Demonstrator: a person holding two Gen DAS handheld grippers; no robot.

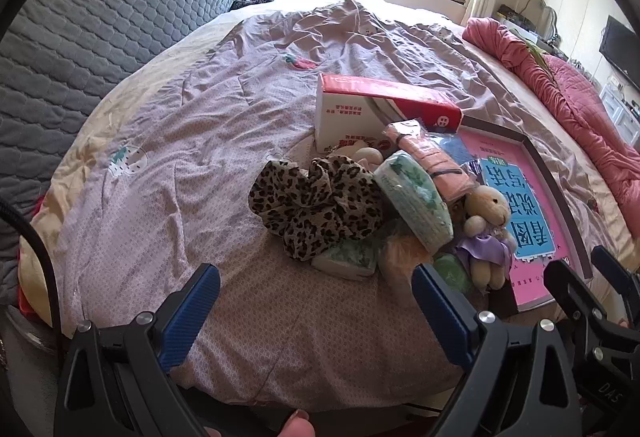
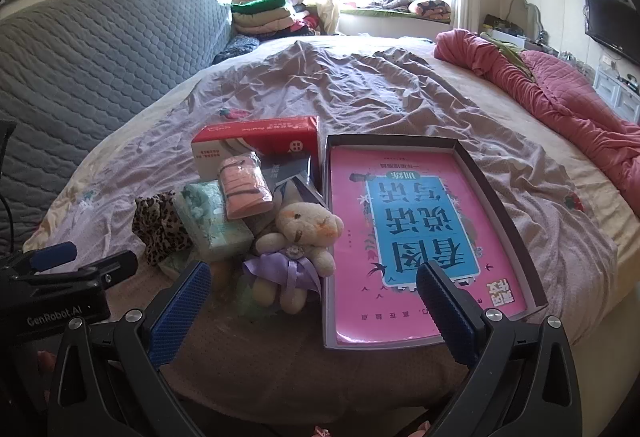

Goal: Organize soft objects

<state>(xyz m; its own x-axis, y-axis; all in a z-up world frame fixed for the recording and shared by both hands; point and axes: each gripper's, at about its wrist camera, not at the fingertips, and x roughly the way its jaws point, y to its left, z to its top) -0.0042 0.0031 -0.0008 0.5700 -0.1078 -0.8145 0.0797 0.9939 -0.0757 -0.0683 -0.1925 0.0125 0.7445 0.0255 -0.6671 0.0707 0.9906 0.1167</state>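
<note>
A pile of soft things lies on the bed: a leopard-print scrunchie (image 1: 316, 203) (image 2: 158, 223), green tissue packs (image 1: 414, 197) (image 2: 214, 223), a wrapped pink cloth (image 1: 434, 165) (image 2: 244, 185) and a small teddy bear with a purple bow (image 1: 486, 229) (image 2: 298, 249). A shallow grey box (image 2: 504, 205) (image 1: 560, 193) holding a pink and blue book lies right of the pile. My left gripper (image 1: 316, 291) is open and empty, just in front of the pile. My right gripper (image 2: 314, 289) is open and empty, in front of the bear and the box.
A red and white tissue box (image 1: 384, 105) (image 2: 256, 143) stands behind the pile. A pink quilt (image 2: 560, 97) lies bunched at the right. A grey padded headboard (image 1: 100, 17) is at the left, and folded clothes (image 2: 264, 15) are stacked at the back.
</note>
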